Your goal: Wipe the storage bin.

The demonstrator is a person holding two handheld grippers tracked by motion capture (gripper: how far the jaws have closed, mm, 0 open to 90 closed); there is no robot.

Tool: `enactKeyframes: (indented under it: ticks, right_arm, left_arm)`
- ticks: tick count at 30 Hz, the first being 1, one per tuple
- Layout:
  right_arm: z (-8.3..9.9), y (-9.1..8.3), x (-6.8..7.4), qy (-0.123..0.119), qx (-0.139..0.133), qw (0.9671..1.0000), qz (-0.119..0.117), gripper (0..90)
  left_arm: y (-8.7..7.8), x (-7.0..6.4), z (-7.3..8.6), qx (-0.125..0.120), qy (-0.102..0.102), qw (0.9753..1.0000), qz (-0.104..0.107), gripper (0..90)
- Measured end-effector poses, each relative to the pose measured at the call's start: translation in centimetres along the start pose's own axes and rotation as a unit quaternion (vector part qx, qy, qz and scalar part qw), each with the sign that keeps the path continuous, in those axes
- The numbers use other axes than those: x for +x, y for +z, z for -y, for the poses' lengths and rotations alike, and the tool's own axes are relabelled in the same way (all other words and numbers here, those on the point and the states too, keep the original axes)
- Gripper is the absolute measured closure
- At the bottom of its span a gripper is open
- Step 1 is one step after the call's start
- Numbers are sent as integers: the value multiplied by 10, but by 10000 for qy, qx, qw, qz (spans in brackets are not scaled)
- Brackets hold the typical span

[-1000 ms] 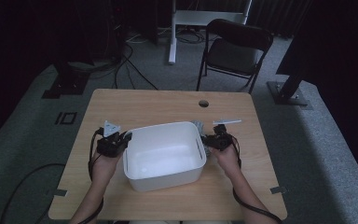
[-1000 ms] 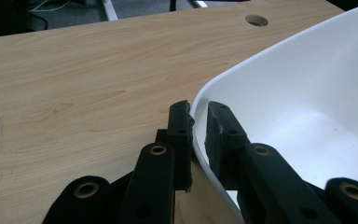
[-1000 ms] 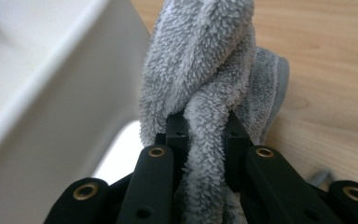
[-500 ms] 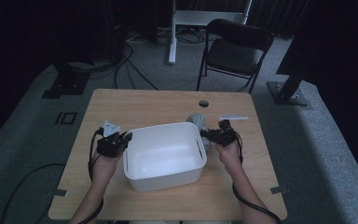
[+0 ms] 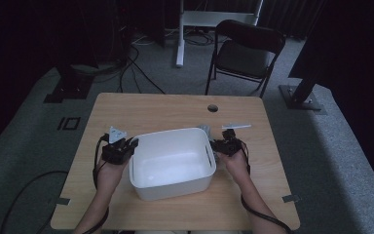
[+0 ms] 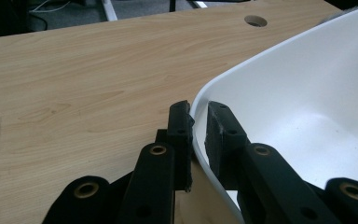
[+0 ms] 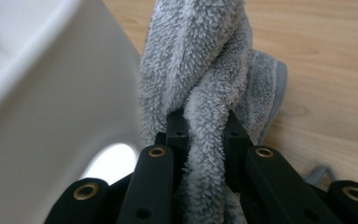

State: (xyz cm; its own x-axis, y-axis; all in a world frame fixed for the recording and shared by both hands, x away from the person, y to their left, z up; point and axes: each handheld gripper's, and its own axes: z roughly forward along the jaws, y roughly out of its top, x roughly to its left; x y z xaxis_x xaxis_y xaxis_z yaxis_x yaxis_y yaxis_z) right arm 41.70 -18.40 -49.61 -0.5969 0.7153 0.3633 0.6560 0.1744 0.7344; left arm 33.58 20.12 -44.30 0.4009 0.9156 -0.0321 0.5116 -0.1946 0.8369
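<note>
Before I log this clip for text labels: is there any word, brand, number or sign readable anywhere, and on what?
None can be read. The white tub, the grey towel, the wooden table and both grippers, left gripper and right gripper, bear no visible lettering.

Black folding chair (image 5: 247,51), grey (perhaps carpeted) floor (image 5: 336,161)

The grey towel (image 7: 205,88), seen raised beside the white tub (image 5: 171,161) half a second earlier, has apparently been lowered by the right tongs (image 5: 222,145), now nearer the tub's rim.
</note>
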Motion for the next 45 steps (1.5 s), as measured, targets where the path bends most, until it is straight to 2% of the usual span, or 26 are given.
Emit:
enactKeyframes:
  ticks: [13, 17, 19, 23, 25, 28, 31, 33, 35, 37, 39, 40, 42, 44, 45]
  right_arm:
    - [19, 20, -12, 194, 264, 9995, -2, 785]
    - [18, 16, -11, 162, 206, 9996, 67, 784]
    - [15, 10, -10, 160, 120, 9998, 58, 784]
    - [7, -14, -9, 162, -186, 9997, 37, 784]
    - [5, -24, -8, 155, -308, 9994, -4, 784]
    - [3, -42, -7, 96, -461, 9989, 31, 783]
    - [4, -53, -8, 86, -531, 9985, 83, 783]
    - [5, -61, -9, 80, -569, 9983, 111, 783]
    - [7, -68, -10, 95, -624, 9979, 116, 783]
    - [9, -74, -11, 94, -665, 9976, 152, 783]
    - [11, -79, -13, 124, -712, 9973, 148, 783]
    - [12, -82, -13, 120, -726, 9971, 167, 783]
    - [16, -88, -14, 132, -764, 9968, 176, 783]
    - [19, -93, -14, 136, -790, 9966, 206, 783]
    - [22, -96, -14, 152, -821, 9963, 186, 783]
  left_arm:
    - [-1, 1, 1, -7, 5, 10000, 35, 800]
    - [-1, 1, 1, -10, -16, 10000, 60, 800]
    - [-1, 2, 1, -25, -27, 10000, 76, 799]
    - [-1, 3, 3, -77, -63, 9998, 167, 788]
    - [-1, 6, 5, -161, -127, 9992, 329, 772]
    - [-3, 8, 8, -274, -192, 9984, 449, 757]
    - [-5, 9, 8, -318, -77, 9985, 443, 741]
    - [-7, 11, 7, -416, -145, 9975, 550, 740]
    - [-10, 13, 5, -476, -130, 9971, 575, 696]
    - [-12, 18, 4, -653, -141, 9941, 858, 630]
    - [-12, 20, 1, -663, -105, 9928, 992, 601]
    - [-12, 23, -1, -700, -73, 9900, 1225, 586]
    - [-12, 24, -4, -736, 34, 9911, 1112, 552]
    - [-12, 26, -9, -774, 163, 9879, 1330, 541]
    - [-13, 26, -10, -782, 217, 9886, 1269, 533]
